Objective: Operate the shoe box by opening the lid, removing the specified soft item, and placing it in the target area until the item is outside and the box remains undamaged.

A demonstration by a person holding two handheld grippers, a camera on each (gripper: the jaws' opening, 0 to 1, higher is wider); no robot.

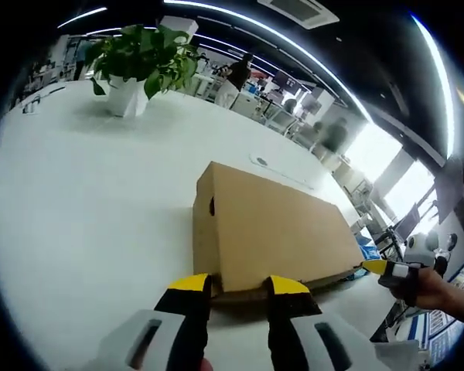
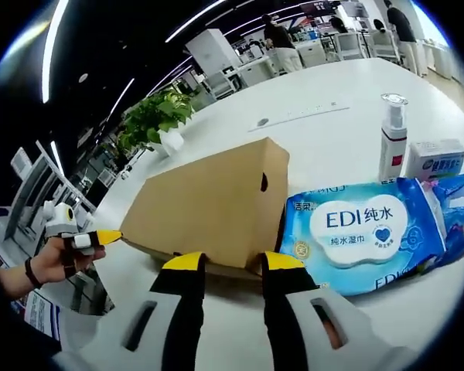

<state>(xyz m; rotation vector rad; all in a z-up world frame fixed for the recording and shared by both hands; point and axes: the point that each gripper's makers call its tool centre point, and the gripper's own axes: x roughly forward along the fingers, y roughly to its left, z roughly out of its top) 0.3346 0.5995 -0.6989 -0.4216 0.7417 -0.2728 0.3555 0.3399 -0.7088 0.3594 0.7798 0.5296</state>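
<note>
We judged the shoe box light, stiff cardboard, easily creased; its lid rim looked the best hold. Both the left gripper and right gripper had jaws narrowly parted at that rim, gripping nothing.

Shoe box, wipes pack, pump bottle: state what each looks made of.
Shoe box: plain brown cardboard, matte, with crisp folded edges and a punched side hole.
Wipes pack: soft plastic film, glossy, wrinkled and printed.
Pump bottle: probably plastic, with a clear, shiny pump top and a white body.
</note>
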